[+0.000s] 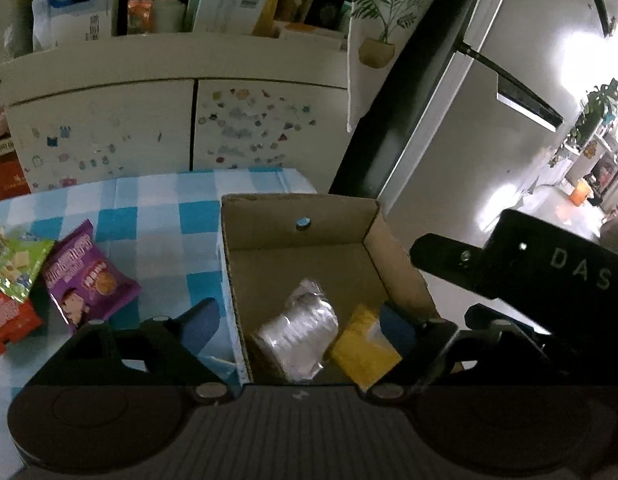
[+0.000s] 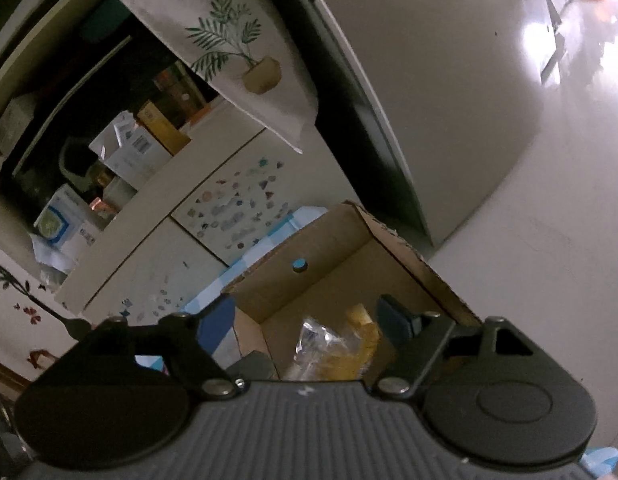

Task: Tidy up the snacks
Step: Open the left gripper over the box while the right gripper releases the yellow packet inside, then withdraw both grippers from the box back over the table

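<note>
I'm working in someone's home, by the look of it a kitchen-dining corner. A tall silver two-door fridge [image 1: 461, 128] stands beside a cream cabinet [image 1: 109, 128] dotted with small stickers, its shelf crammed with boxes and packets. A blue-and-white checked cloth covers the table [image 1: 165, 216], and a glossy pale tiled floor [image 2: 549, 200] runs toward potted plants [image 1: 597, 108].

Blue-checked table [image 1: 165, 216] holds 1 cardboard box [image 1: 265, 236], purple [image 1: 89, 276], green [image 1: 13, 268], red [image 1: 9, 316] snack packets.

White letters "DAS" stand on the right hand-held gripper [image 1: 557, 276]; nothing else is legible
</note>
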Tool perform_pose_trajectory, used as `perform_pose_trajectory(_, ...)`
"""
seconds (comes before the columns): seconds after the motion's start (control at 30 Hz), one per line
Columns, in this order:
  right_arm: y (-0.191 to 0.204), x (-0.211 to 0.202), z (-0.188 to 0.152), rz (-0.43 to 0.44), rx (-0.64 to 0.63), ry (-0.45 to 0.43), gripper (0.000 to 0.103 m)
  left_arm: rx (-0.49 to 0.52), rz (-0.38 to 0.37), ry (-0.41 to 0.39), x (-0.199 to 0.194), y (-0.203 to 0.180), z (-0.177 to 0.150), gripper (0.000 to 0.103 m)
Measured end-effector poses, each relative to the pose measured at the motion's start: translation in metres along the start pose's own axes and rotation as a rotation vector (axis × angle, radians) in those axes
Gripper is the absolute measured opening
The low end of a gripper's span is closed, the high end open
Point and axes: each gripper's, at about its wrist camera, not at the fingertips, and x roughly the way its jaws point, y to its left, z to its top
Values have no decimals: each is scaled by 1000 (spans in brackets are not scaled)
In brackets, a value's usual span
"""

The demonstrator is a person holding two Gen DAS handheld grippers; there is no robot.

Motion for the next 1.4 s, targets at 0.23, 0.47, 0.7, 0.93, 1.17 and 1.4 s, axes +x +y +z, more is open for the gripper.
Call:
perform_pose_trajectory(0.23, 5, 3, 0, 63, 3, 15, 79, -1, 29, 20, -14, 26, -1, 91)
perform_pose_trajectory(0.47, 30, 6, -11, 165, -98, 53, 79, -34, 46, 43, -34, 73, -17, 92)
perform_pose_trajectory(0.7, 60, 16, -30, 230, -221, 107, 79, -64, 82, 67, -50, 117, -35, 93)
perform_pose_trajectory(0.93, 83, 32, -56, 271, -282, 208, 79, -53, 126, 122, -50, 148, -66, 93)
perform_pose_trajectory(1.17, 98, 42, -81, 262, -317, 291, 79, -43, 130, 216, -35, 163, -108, 93)
perform_pose_trajectory(1.4, 104, 55, -102, 181, -319, 342, 80, 5, 119, 231, -16, 156, -130, 93)
